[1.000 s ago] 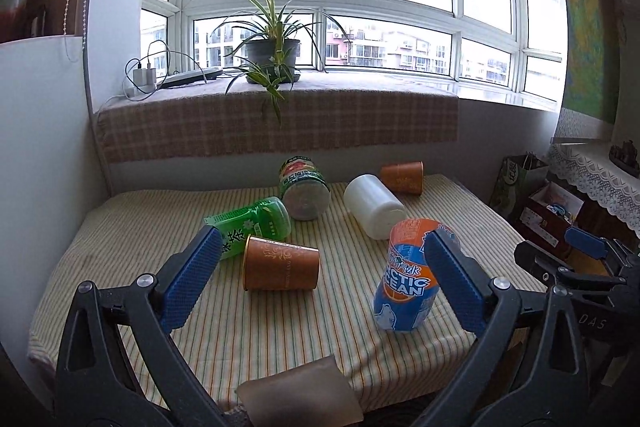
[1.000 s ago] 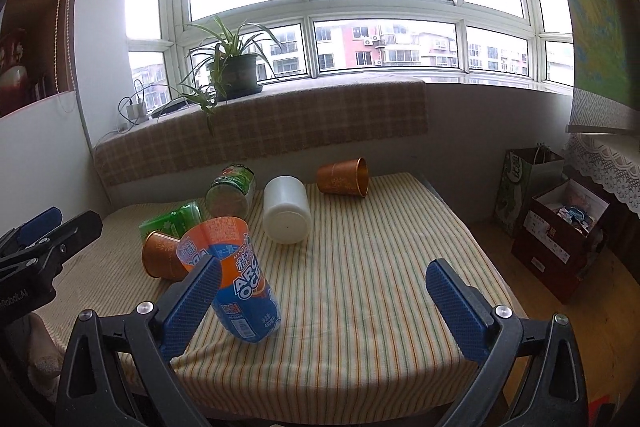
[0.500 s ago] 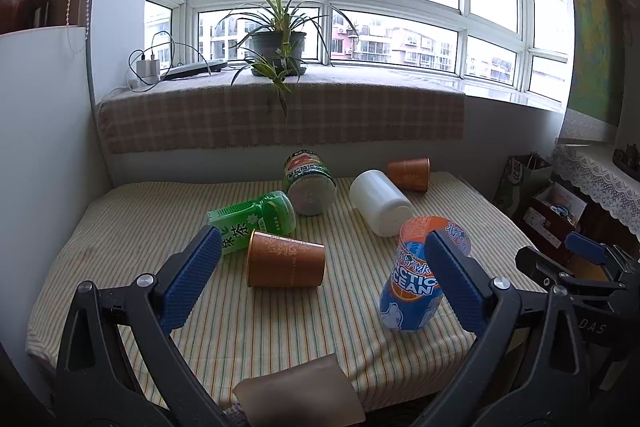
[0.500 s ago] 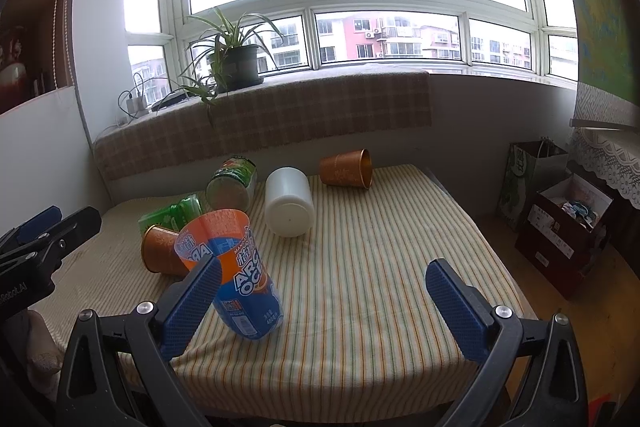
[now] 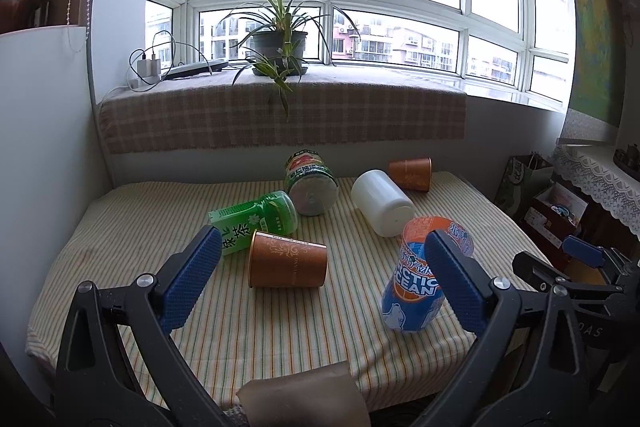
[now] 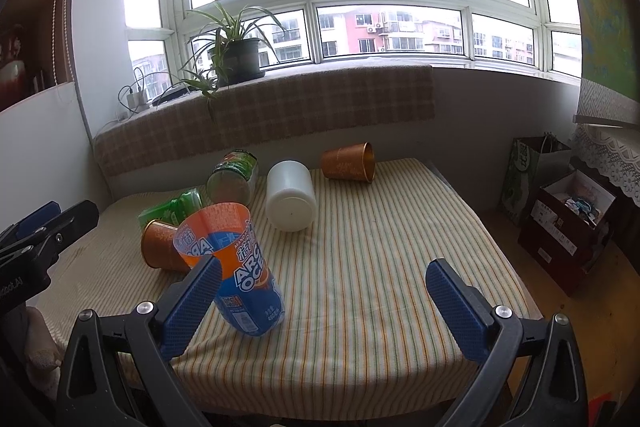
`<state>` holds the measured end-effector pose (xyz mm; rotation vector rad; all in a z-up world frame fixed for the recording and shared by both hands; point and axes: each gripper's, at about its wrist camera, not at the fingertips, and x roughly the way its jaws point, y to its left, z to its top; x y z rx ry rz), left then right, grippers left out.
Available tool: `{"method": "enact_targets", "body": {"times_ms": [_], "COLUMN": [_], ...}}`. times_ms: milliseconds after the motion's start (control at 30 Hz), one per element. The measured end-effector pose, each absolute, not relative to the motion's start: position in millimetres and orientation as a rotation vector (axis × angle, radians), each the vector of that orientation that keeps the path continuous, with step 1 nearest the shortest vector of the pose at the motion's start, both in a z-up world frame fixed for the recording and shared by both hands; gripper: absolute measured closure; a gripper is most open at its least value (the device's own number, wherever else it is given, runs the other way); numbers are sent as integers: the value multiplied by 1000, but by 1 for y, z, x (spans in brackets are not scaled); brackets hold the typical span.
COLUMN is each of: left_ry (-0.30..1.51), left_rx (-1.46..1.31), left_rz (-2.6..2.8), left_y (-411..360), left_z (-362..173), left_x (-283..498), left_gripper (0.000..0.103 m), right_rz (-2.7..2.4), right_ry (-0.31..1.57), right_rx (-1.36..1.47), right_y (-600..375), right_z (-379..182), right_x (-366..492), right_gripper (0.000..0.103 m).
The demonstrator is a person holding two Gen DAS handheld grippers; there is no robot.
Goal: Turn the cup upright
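Note:
Several cups lie on their sides on the striped table (image 5: 132, 227): a copper cup (image 5: 287, 264) near the front, a green tea cup (image 5: 256, 219), a green and red cup (image 5: 310, 181), a white cup (image 5: 382, 202) and a second copper cup (image 5: 411, 173) at the back. A blue and orange Arctic Ocean cup (image 5: 420, 283) stands upright, leaning slightly, near the front right; it also shows in the right wrist view (image 6: 236, 267). My left gripper (image 5: 320, 283) is open and empty, above the front edge. My right gripper (image 6: 320, 299) is open and empty, right of the blue cup.
A plaid-covered window sill (image 5: 280, 115) with a potted plant (image 5: 280, 43) runs behind the table. A white panel (image 5: 40, 147) stands at the left. Bags and boxes (image 6: 568, 211) sit on the floor at the right. A brown cloth (image 5: 304, 399) hangs at the near table edge.
Both grippers have drawn slightly back and up from the table. The blue cup stays upright where it stood. Both grippers stay open.

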<state>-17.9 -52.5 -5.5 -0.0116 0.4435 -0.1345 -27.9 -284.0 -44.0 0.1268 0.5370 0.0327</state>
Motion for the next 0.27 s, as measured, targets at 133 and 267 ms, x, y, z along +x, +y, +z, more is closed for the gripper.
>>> {"method": "enact_targets", "body": {"times_ms": [133, 267], "left_ry": [442, 445], "left_rx": [-12, -14], "left_rz": [-136, -137], "left_y": [-52, -51], "left_z": [-5, -6], "left_x": [-18, -17], "left_gripper": [0, 0], "right_rz": [44, 52], "right_ry": [547, 556], "right_rx": [126, 126], "right_y": [-282, -281], "right_z": [-46, -48], "right_x": [-26, -25], "right_gripper": [0, 0]}}
